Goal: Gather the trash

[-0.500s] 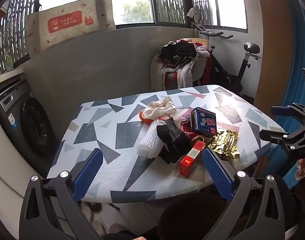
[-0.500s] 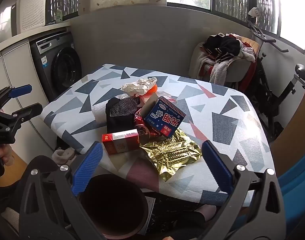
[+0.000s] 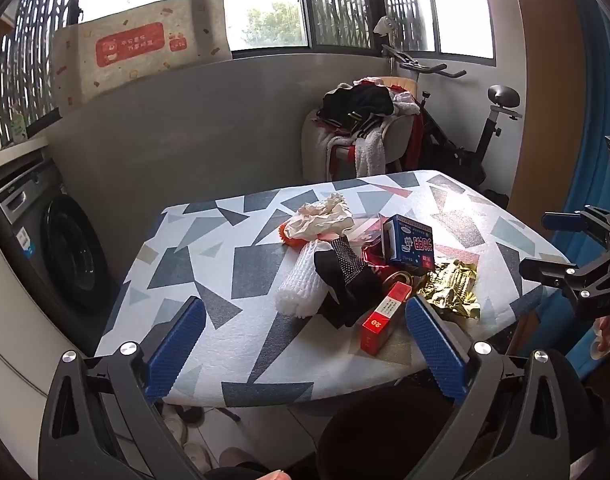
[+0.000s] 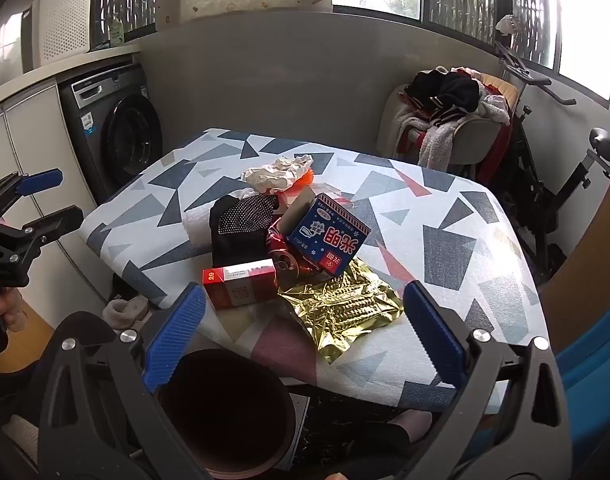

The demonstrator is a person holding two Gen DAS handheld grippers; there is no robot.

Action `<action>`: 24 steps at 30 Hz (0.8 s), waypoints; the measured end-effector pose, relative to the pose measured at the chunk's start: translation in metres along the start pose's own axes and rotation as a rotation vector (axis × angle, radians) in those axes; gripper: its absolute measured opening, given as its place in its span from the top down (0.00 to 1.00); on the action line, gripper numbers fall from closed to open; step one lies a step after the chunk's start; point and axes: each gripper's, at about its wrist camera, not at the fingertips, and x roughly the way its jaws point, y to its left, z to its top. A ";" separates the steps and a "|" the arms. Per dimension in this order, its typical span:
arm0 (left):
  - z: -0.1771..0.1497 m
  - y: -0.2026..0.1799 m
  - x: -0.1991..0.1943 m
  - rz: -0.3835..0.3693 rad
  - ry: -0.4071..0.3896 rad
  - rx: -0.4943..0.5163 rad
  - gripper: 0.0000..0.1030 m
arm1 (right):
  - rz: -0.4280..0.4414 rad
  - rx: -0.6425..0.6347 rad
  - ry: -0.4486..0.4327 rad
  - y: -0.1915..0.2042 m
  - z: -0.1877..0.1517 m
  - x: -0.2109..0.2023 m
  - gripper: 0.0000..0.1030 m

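A pile of trash lies on the patterned table (image 3: 209,280) (image 4: 465,248): a red carton (image 3: 385,316) (image 4: 241,286), a gold foil wrapper (image 3: 451,288) (image 4: 345,308), a blue box (image 3: 411,244) (image 4: 329,236), a crushed red can (image 4: 289,260), a black sock (image 3: 345,276) (image 4: 241,224), white foam netting (image 3: 301,284) and crumpled paper (image 3: 325,220) (image 4: 277,172). A dark bin (image 4: 225,412) (image 3: 385,432) stands below the table's near edge. My left gripper (image 3: 301,348) and right gripper (image 4: 301,332) are both open and empty, held before the near edge.
A washing machine (image 4: 117,128) (image 3: 53,240) stands left of the table. A chair heaped with clothes (image 3: 365,128) (image 4: 453,120) and an exercise bike (image 3: 465,132) stand behind it. Slippers (image 4: 125,312) lie on the floor.
Both grippers have shifted slightly; the pile sits a little differently in each view. Nothing on the table has moved.
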 end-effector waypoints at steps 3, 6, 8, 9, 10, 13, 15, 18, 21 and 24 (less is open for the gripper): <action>0.000 0.000 0.000 0.001 0.000 0.001 0.05 | 0.001 -0.002 0.001 0.001 0.000 0.000 0.06; 0.000 0.000 0.000 0.002 0.000 0.001 0.05 | 0.004 -0.003 0.002 0.002 0.000 0.000 0.06; 0.000 0.000 0.000 0.002 0.001 0.002 0.05 | 0.006 -0.005 0.002 0.000 -0.001 0.001 0.06; 0.000 -0.001 0.000 0.002 0.001 0.002 0.05 | 0.006 -0.005 0.002 0.001 -0.001 0.003 0.06; 0.000 -0.001 0.000 0.002 0.002 0.003 0.05 | 0.006 -0.005 0.002 0.001 -0.001 0.003 0.06; 0.002 0.002 0.000 0.003 0.002 0.003 0.05 | 0.006 -0.005 0.002 0.002 -0.001 0.002 0.06; 0.002 0.002 0.000 0.003 0.003 0.002 0.05 | 0.004 -0.005 0.002 0.003 -0.001 0.004 0.06; 0.002 0.002 0.000 0.002 0.003 0.003 0.05 | 0.006 -0.005 0.002 0.003 -0.001 0.004 0.06; 0.000 0.002 0.001 0.003 0.004 0.003 0.05 | 0.004 -0.005 0.002 0.003 -0.001 0.004 0.06; -0.007 0.004 0.004 0.003 0.008 -0.001 0.05 | 0.004 -0.004 0.003 0.002 -0.002 0.004 0.06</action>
